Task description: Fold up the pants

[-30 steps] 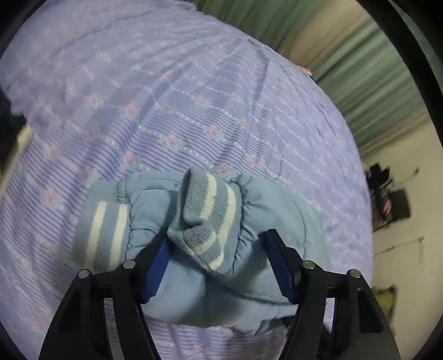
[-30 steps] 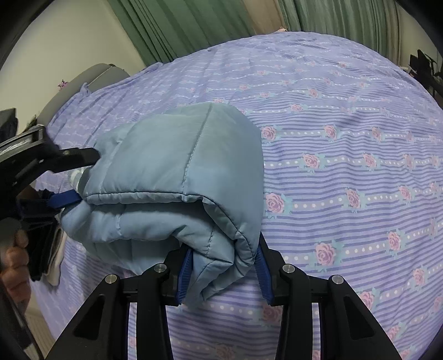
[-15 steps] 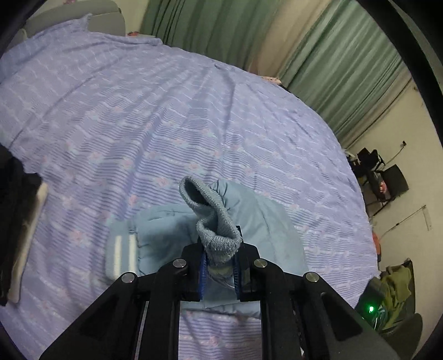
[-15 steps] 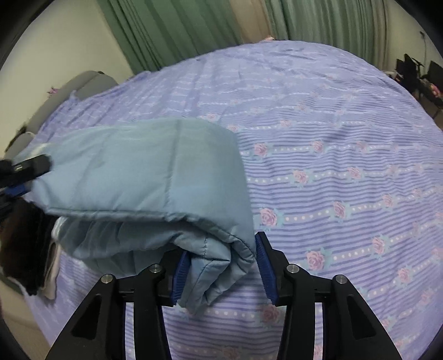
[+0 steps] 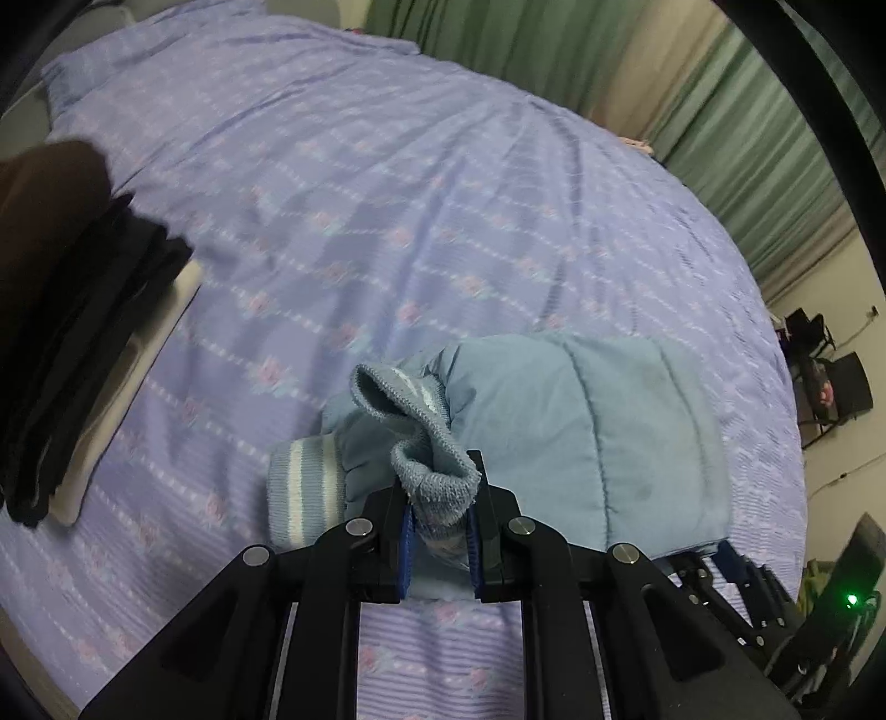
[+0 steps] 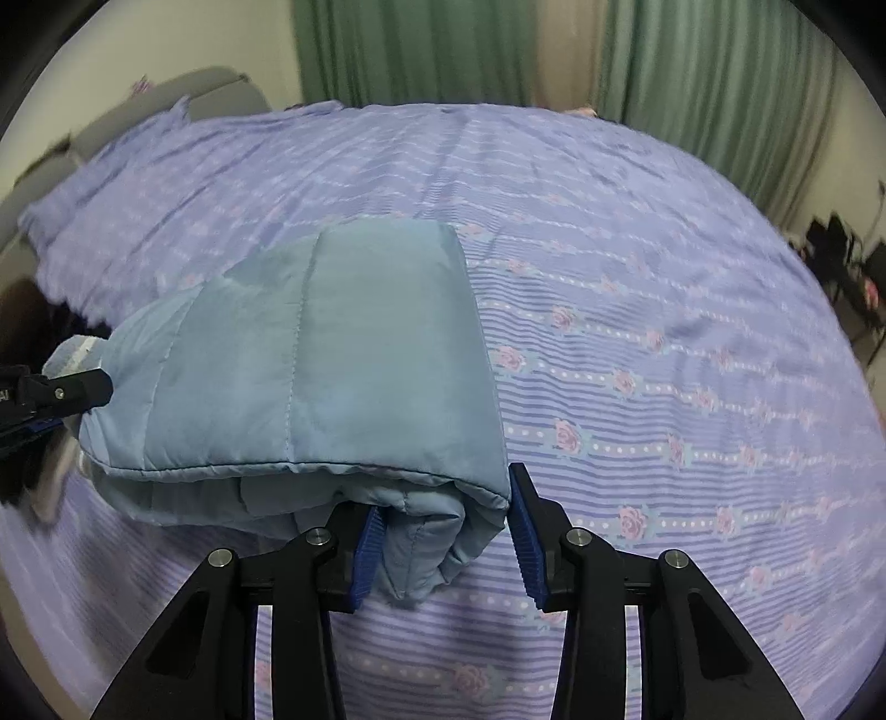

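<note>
The light blue padded pants point(image 5: 581, 437) are folded into a thick bundle and held above the bed. My left gripper point(image 5: 437, 537) is shut on a ribbed knit cuff point(image 5: 426, 448) at one end; a second striped cuff point(image 5: 302, 493) hangs to its left. In the right wrist view the bundle point(image 6: 332, 360) stretches away to the left. My right gripper point(image 6: 443, 540) is shut on the bundle's thick folded end, its blue pads point(image 6: 368, 554) held wide by the padding. The left gripper's tip point(image 6: 66, 390) shows at the bundle's far end.
The bed has a purple striped sheet with roses point(image 5: 387, 183) point(image 6: 664, 332). A stack of dark folded clothes point(image 5: 72, 310) lies on it at the left. Green curtains point(image 6: 443, 50) hang behind. Chairs and clutter point(image 5: 830, 376) stand on the floor at right.
My left gripper closed on the knit cuff and lifted. Both grippers have carried the bundle towards the dark clothes stack, and the bundle now hangs stretched flatter between them.
</note>
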`<action>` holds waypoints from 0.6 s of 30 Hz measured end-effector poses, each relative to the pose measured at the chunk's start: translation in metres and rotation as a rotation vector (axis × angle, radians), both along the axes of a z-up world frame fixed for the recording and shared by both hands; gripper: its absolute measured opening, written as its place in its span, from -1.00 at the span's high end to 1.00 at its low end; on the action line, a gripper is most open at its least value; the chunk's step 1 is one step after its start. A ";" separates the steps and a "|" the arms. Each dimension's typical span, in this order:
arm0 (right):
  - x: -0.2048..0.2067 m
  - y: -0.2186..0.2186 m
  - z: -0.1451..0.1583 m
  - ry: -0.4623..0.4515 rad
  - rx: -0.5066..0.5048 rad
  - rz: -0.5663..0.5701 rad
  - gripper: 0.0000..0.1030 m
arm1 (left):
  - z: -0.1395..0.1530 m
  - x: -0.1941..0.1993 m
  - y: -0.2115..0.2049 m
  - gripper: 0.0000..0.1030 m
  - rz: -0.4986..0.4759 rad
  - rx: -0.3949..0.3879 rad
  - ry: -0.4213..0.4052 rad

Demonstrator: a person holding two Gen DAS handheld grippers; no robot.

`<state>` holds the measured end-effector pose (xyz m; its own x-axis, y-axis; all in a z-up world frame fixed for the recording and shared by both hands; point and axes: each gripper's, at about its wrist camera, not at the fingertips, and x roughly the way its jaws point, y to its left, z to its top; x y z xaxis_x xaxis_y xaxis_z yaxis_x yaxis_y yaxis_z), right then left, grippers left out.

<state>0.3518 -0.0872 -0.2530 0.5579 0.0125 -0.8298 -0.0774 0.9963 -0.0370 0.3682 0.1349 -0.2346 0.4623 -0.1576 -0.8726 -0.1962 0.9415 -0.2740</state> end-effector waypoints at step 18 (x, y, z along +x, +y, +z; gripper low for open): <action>-0.014 0.020 -0.003 -0.007 -0.102 0.085 0.32 | -0.067 -0.036 0.042 -0.61 0.263 -0.262 0.242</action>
<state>0.3377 -0.0669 -0.2555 0.5646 -0.0240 -0.8250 -0.1612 0.9771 -0.1388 0.3326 0.1767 -0.3020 0.3036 -0.2919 -0.9070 -0.5076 0.7561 -0.4132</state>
